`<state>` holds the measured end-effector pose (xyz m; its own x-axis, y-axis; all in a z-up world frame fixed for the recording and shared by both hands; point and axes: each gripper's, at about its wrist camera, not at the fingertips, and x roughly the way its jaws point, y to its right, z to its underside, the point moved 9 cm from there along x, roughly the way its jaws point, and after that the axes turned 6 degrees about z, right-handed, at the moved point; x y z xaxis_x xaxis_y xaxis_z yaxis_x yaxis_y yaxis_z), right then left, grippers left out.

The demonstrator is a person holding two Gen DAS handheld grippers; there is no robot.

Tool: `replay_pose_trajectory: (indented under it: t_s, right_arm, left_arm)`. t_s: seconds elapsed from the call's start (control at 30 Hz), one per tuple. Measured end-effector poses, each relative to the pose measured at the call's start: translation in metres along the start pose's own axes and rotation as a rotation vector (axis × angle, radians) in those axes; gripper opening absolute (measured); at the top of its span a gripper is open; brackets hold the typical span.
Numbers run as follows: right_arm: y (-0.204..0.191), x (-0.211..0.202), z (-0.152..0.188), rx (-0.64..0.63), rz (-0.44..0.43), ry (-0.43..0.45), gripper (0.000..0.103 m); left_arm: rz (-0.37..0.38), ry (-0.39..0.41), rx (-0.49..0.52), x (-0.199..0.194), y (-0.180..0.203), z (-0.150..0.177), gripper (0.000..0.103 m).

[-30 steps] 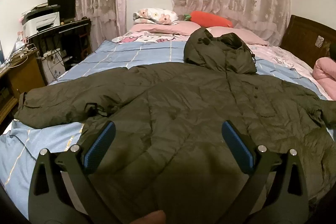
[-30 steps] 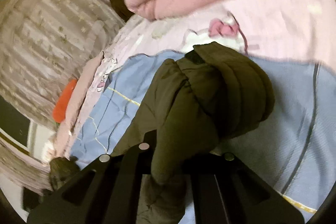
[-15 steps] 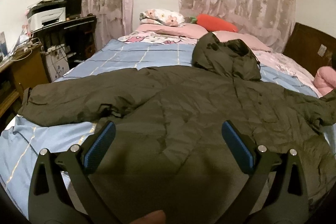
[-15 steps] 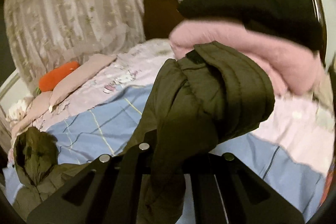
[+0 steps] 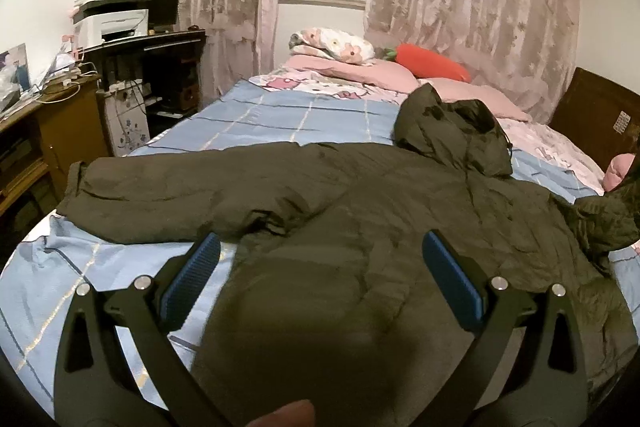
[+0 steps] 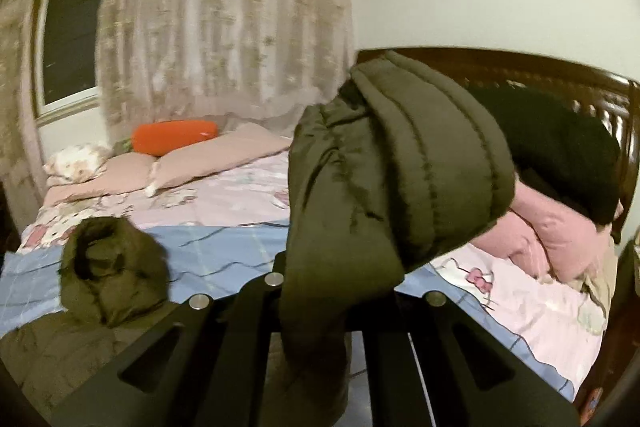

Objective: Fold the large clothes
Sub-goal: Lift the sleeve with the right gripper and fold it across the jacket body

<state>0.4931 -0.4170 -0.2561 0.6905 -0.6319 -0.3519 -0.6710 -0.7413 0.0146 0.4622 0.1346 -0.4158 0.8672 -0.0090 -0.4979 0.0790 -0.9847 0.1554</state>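
The right gripper (image 6: 320,291) is clamped on the cuff end of the olive coat's sleeve (image 6: 396,167), which bulges up through the centre of the right wrist frame above the bed (image 6: 224,247). The left gripper (image 5: 320,283) stands wide, blue pads (image 5: 192,279) apart and holding nothing, over the coat (image 5: 360,227) — spread flat across the middle of the left wrist frame on the blue checked sheet. Its hood (image 5: 452,131) lies upper right of centre; the other sleeve (image 5: 160,195) reaches left. An orange cushion (image 5: 432,61) sits by the pillows.
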Motion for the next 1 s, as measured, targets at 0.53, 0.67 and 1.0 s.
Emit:
replay_pose_trajectory:
  t_s: [0.53,0.67,1.0]
  right_arm:
    - [-0.17,-0.076,0.031,-0.216,-0.177,0.02,0.004]
    - [-0.213,-0.084,0.053,-0.274,-0.232,-0.001,0.004]
    - [-0.299,-0.08,0.119,-0.359,-0.315,-0.103,0.004]
  left_arm:
    - [-0.028,-0.008,-0.052,-0.01,-0.045,-0.002,0.101]
    - [-0.033,-0.014,-0.055,-0.009,-0.051,-0.001,0.101]
    - [-0.044,-0.018,-0.063,-0.008,-0.062,-0.001,0.101]
